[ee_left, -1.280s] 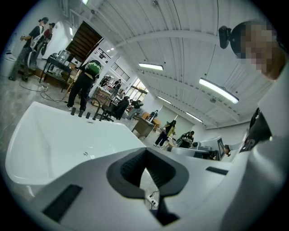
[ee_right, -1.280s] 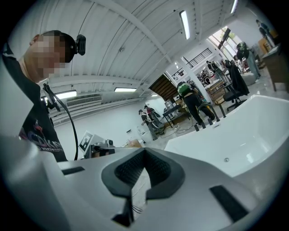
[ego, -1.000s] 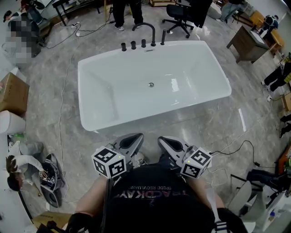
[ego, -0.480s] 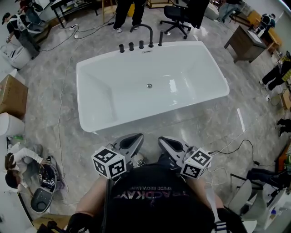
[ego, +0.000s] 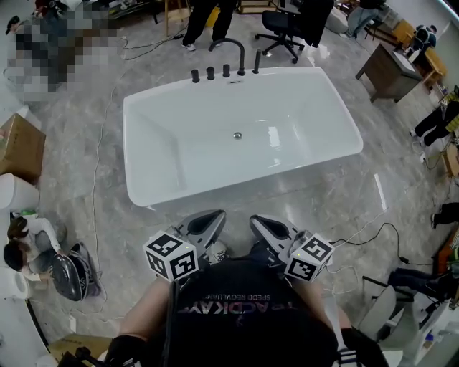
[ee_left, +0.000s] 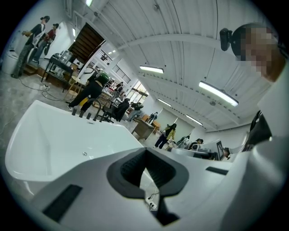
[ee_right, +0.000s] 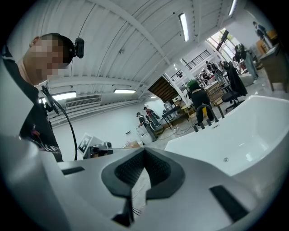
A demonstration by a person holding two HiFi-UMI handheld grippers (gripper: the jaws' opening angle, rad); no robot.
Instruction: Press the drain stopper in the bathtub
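Note:
The white bathtub stands on the marble floor ahead of me, with the small round metal drain stopper in the middle of its bottom. Black faucet fittings line its far rim. Both grippers are held close to my chest, well short of the tub's near wall. The left gripper and the right gripper are shut with nothing in them. In the left gripper view the left gripper points over the tub, with the stopper far off. In the right gripper view the stopper lies far beyond the right gripper.
A cardboard box and a crouching person are at the left. Cables run along the floor left of the tub, and another cable lies at the right. An office chair, a standing person and a desk are behind.
Both grippers stay where they were. The crouching person at the lower left has shifted with a dark object. The head view wobbles slightly.

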